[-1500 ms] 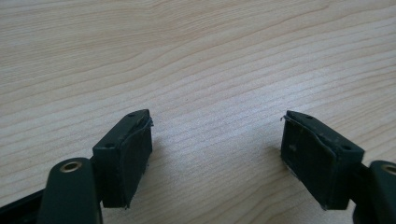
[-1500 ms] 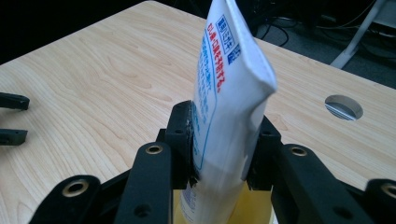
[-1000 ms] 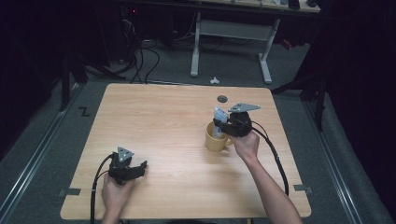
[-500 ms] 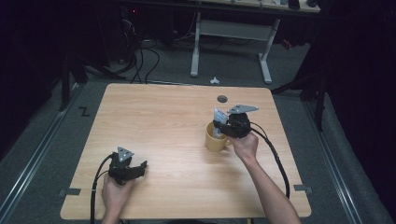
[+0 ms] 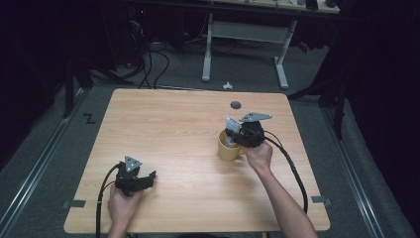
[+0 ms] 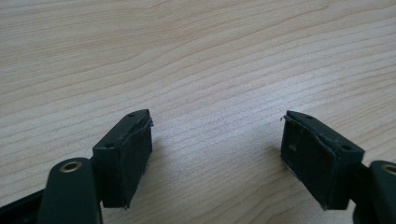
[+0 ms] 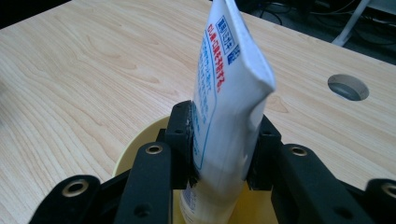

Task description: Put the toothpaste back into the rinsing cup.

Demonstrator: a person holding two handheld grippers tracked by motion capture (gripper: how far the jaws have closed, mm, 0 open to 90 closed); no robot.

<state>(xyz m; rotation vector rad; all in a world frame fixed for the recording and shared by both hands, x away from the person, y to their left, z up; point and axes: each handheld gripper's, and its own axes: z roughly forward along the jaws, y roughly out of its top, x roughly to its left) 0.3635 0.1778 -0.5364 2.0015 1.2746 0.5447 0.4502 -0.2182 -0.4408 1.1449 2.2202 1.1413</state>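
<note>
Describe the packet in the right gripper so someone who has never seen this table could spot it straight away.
On the wooden table, look right of centre for the yellow mug. The right gripper is shut on a white packet standing upright with its lower end inside that mug. It is the one printed thing here: red and blue lettering runs along its side.

Each hand carries a black two-jaw gripper. The left gripper [image 5: 132,178] and the right gripper [image 5: 236,135] each bear a grey three-cornered plate on top and trail a thick black cable toward the person. The jaws end in blocky black pads [image 6: 125,156] with frayed edges, mounted on arms with brass-ringed screw holes. The forearms are bare, with no sleeves.
</note>
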